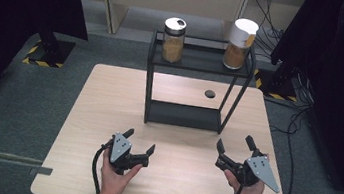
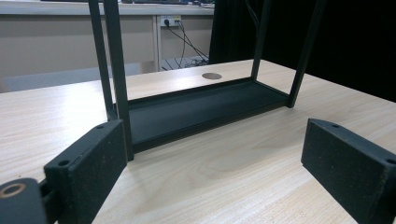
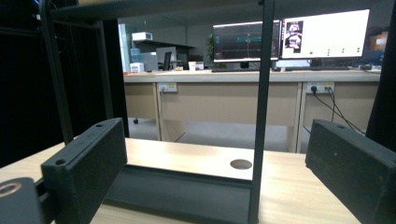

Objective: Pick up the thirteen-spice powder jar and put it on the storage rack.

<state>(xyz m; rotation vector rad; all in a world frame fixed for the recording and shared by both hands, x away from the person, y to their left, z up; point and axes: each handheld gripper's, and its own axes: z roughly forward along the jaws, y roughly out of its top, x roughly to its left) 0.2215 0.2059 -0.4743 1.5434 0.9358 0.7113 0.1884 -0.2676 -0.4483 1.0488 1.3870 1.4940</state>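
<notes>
1. Left gripper (image 1: 141, 141): jaws spread wide, nothing between them, held low over the pale wooden table (image 1: 106, 118), short of the rack's near left corner.
2. Right gripper (image 1: 234, 141): jaws also wide apart and empty, just off the rack's near right leg; in the right gripper view that leg stands between the jaws but farther off, untouched.
3. Nearest thing to both: black two-tier metal wire-frame rack (image 1: 183, 114), upright at the table's middle, lower tray resting on the tabletop.
4. Handling, by judgement: rigid frame, probably light when bare, top-heavy now. Thin legs are slick and narrow; a grip on a tray edge or a leg low down looks steadier.
5. On the top shelf: clear glass jar with a silver lid, brown powder inside (image 1: 173, 39), at left; clear glass jar with a white cap and similar contents (image 1: 239, 44), at right. Both fragile and smooth; take them round the body, not the lid.
6. In the way: the rack's uprights and top rail crowd any reach to the jars. A round dark grommet hole (image 1: 210, 93) lies behind the rack.
</notes>
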